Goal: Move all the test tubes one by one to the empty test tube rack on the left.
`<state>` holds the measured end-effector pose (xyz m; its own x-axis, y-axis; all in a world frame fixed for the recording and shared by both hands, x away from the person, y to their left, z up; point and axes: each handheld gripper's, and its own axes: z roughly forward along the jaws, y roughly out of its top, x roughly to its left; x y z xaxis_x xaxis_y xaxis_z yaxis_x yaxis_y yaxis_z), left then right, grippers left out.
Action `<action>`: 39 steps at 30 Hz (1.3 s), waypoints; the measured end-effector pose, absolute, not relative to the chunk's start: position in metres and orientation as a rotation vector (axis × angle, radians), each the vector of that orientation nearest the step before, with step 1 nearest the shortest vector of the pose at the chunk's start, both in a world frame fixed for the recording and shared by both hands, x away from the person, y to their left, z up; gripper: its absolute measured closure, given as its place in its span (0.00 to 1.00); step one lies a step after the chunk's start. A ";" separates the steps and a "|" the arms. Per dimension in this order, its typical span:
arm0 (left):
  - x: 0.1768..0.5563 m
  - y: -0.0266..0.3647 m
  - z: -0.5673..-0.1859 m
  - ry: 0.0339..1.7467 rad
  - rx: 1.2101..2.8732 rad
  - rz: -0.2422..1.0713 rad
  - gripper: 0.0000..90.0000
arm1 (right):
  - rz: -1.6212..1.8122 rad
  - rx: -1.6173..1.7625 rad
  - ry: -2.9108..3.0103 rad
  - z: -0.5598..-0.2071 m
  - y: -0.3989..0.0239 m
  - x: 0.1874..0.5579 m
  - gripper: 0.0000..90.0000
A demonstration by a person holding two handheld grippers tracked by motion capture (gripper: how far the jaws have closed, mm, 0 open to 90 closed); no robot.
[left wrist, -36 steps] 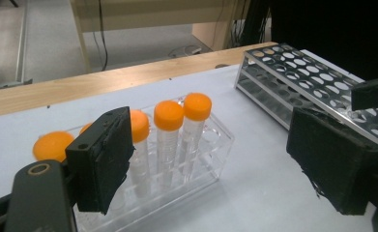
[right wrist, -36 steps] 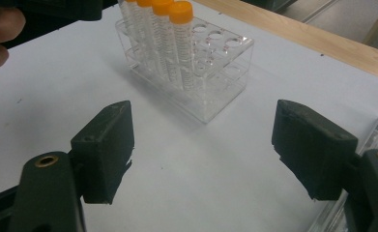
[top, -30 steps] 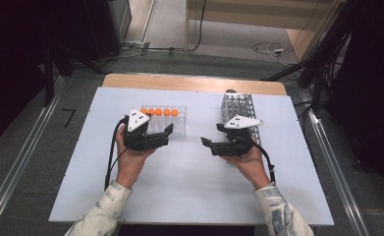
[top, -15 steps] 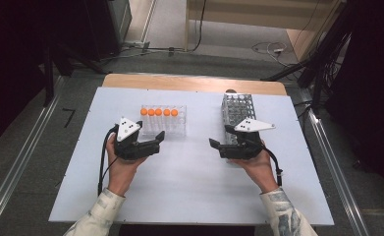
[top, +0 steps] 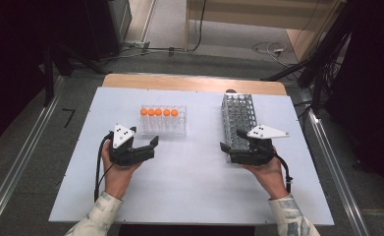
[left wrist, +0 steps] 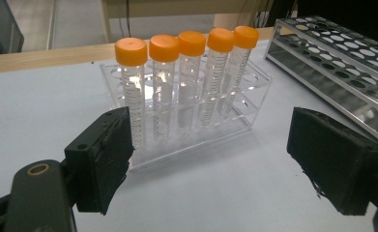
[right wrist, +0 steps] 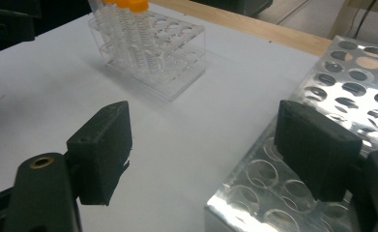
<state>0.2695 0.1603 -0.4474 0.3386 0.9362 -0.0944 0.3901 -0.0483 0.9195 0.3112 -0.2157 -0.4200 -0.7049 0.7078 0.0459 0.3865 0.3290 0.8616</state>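
In the right gripper view, the top edge cut off the orange caps (right wrist: pixel 128 5) of the tubes at eleven o'clock. The metal rack (right wrist: pixel 322 96) ran out of frame at three o'clock and at the bottom, and a black pad covered part of its near holes. In the left gripper view, that rack (left wrist: pixel 341 58) was cropped at two o'clock. In the high view, the tube markings (top: pixel 158 123) were too small to read.
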 end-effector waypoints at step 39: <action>0.237 0.198 -0.461 1.307 1.564 0.784 0.18 | 1.280 1.154 2.096 -0.436 -0.308 0.273 0.22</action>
